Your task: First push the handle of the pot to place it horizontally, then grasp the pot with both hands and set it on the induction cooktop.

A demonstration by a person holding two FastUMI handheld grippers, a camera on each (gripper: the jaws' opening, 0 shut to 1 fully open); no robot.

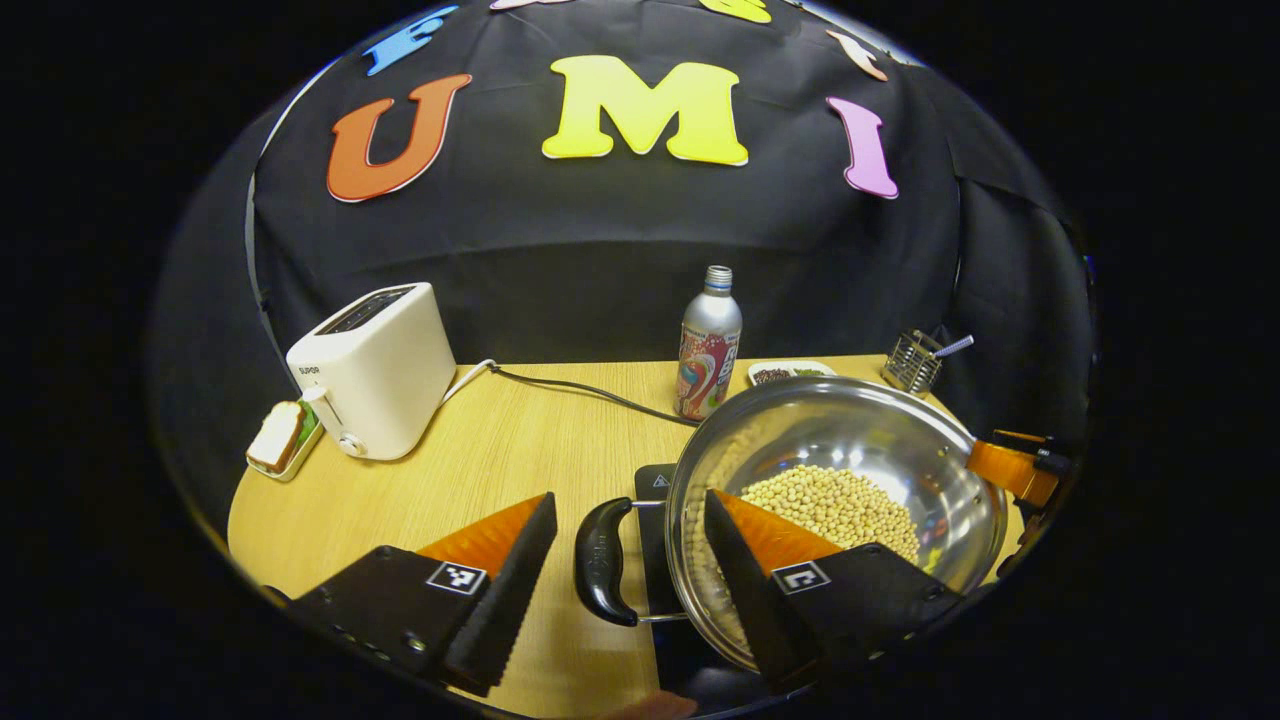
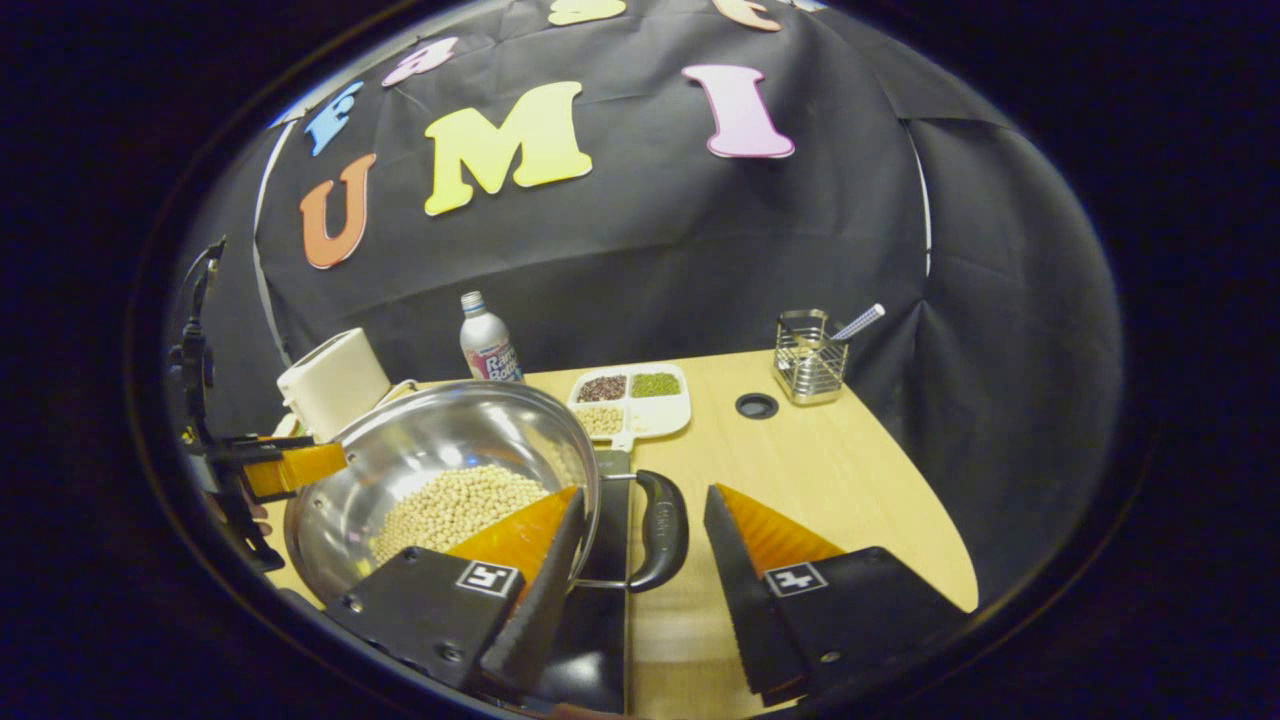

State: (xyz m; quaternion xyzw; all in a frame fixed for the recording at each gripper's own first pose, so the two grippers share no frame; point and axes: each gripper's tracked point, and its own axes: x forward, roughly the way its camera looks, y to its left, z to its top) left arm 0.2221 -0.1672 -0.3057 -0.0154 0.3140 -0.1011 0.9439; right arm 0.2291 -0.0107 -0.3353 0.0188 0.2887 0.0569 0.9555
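A steel pot [image 1: 850,440] with soybeans [image 1: 840,505] in it sits over the black induction cooktop [image 1: 655,485]. In the left gripper view its black side handle [image 1: 600,560] lies between the fingers of my open left gripper [image 1: 630,500]; one finger is outside the handle, the other over the rim. At the pot's far side a finger [image 1: 1005,470] of the right gripper shows. In the right gripper view the pot [image 2: 450,430] has its other black handle [image 2: 662,530] between the fingers of my open right gripper [image 2: 645,493], above the cooktop [image 2: 600,610]. I cannot tell whether either gripper touches the pot.
A white toaster [image 1: 375,370] with its cable [image 1: 580,388] and a sandwich [image 1: 280,435] stand at the table's left. A drink bottle [image 1: 708,350] is behind the pot. A divided dish [image 2: 680,410], a wire utensil holder [image 2: 808,365] and a table hole [image 2: 756,405] lie to the right.
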